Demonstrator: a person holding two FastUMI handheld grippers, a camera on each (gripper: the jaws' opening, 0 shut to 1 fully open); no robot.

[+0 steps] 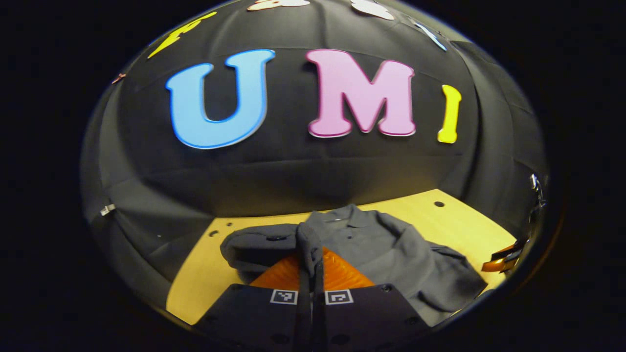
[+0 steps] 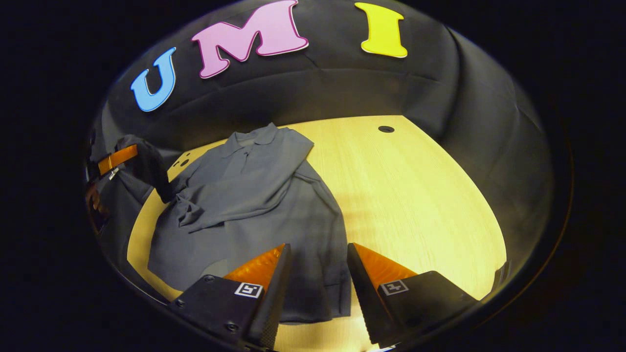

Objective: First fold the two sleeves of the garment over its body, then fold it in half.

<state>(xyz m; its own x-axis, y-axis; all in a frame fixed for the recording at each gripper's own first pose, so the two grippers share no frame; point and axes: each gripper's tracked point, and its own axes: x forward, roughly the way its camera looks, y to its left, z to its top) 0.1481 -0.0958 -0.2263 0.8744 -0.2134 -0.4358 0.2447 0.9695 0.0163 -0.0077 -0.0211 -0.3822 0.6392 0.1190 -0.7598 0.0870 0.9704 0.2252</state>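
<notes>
left gripper (image 1: 311, 274) clamped on a grey sleeve (image 1: 266, 247), lifted off the wooden table (image 1: 440, 215).

pinched at the cuff, likely for carrying across the garment (image 2: 254, 205); right gripper (image 2: 318, 274) parted and empty above the hem, other sleeve (image 2: 266, 168) already laid over the body.

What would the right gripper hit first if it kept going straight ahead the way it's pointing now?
Most likely the shirt. The right gripper is open, and the shirt's lower edge lies between its fingers, with more cloth beyond. Past that comes the table. Depth is hard to judge.
</notes>
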